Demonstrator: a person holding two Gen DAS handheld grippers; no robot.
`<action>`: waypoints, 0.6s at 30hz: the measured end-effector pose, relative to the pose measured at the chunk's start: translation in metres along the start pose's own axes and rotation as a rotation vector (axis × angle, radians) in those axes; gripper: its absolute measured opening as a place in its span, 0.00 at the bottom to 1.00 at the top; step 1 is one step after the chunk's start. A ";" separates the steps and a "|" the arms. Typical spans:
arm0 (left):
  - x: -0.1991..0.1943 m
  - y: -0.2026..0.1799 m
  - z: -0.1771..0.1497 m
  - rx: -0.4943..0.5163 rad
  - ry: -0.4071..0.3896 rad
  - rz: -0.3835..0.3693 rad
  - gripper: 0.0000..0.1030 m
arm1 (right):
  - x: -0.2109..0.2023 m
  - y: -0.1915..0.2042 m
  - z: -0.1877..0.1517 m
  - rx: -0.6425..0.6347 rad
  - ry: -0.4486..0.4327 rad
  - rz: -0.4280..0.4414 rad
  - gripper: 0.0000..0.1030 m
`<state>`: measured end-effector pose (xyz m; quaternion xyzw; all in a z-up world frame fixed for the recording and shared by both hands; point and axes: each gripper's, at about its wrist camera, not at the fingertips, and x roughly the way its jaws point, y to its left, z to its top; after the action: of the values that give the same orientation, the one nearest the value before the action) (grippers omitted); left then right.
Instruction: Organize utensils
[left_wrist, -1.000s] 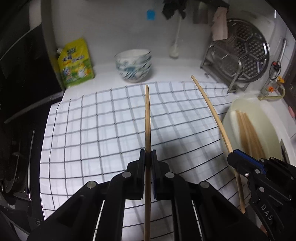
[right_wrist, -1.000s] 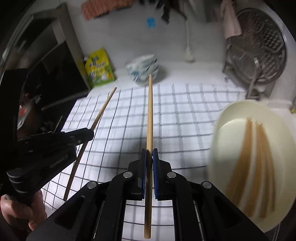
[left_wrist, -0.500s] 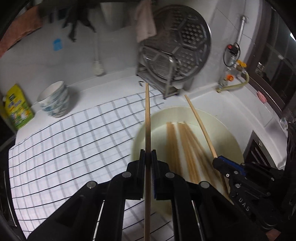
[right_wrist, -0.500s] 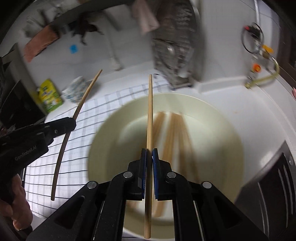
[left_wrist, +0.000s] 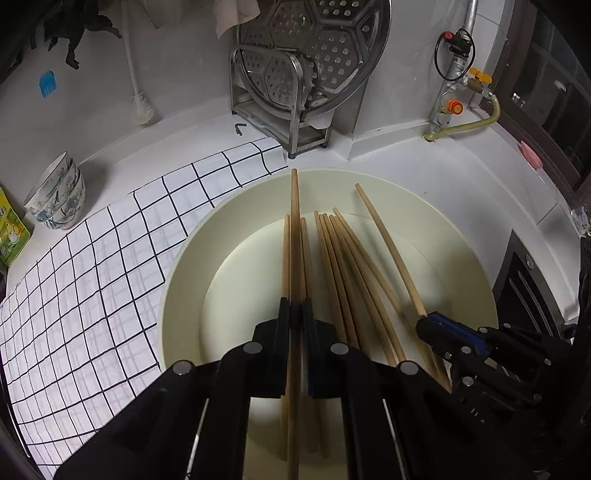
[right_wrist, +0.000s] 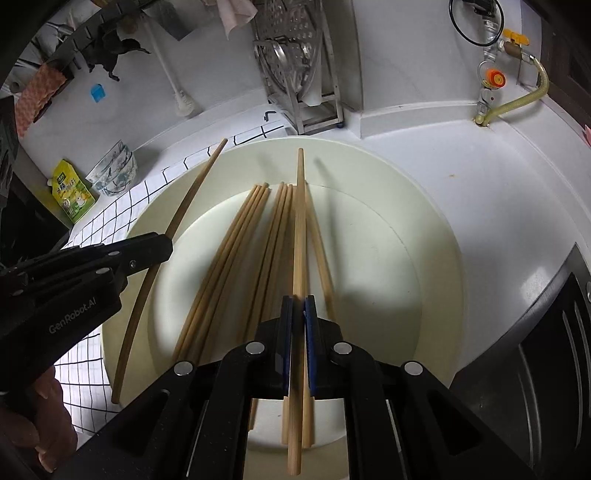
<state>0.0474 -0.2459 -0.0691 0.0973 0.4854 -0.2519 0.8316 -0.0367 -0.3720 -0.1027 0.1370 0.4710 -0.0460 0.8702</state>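
My left gripper (left_wrist: 295, 308) is shut on a wooden chopstick (left_wrist: 294, 229) and holds it over the cream plate (left_wrist: 458, 251). My right gripper (right_wrist: 298, 304) is shut on another chopstick (right_wrist: 300, 221) over the same plate (right_wrist: 424, 229). Several chopsticks (left_wrist: 343, 266) lie side by side in the plate, also in the right wrist view (right_wrist: 236, 243). The right gripper (left_wrist: 437, 326) shows at the lower right of the left wrist view with its chopstick (left_wrist: 388, 243). The left gripper (right_wrist: 155, 247) shows at the left of the right wrist view with its chopstick (right_wrist: 184, 206).
A checked cloth (left_wrist: 92, 280) covers the counter left of the plate. Stacked bowls (left_wrist: 55, 199) and a yellow packet (right_wrist: 72, 194) stand at the far left. A metal rack with a steamer tray (left_wrist: 303, 74) stands behind the plate. A gas valve and hose (left_wrist: 458, 107) are at the back right.
Both grippers have swung right from over the checked cloth to over the plate and come lower, each still holding its chopstick.
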 end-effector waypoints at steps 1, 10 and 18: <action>0.001 0.001 0.000 -0.004 0.003 0.002 0.07 | 0.000 -0.001 0.000 0.002 -0.001 0.002 0.07; -0.017 0.012 0.003 -0.057 -0.045 0.038 0.60 | -0.014 -0.007 0.002 0.012 -0.037 -0.001 0.21; -0.045 0.017 0.002 -0.065 -0.100 0.067 0.61 | -0.036 0.006 0.001 -0.004 -0.071 0.006 0.28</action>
<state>0.0394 -0.2177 -0.0305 0.0736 0.4476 -0.2124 0.8655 -0.0540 -0.3686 -0.0712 0.1350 0.4397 -0.0473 0.8867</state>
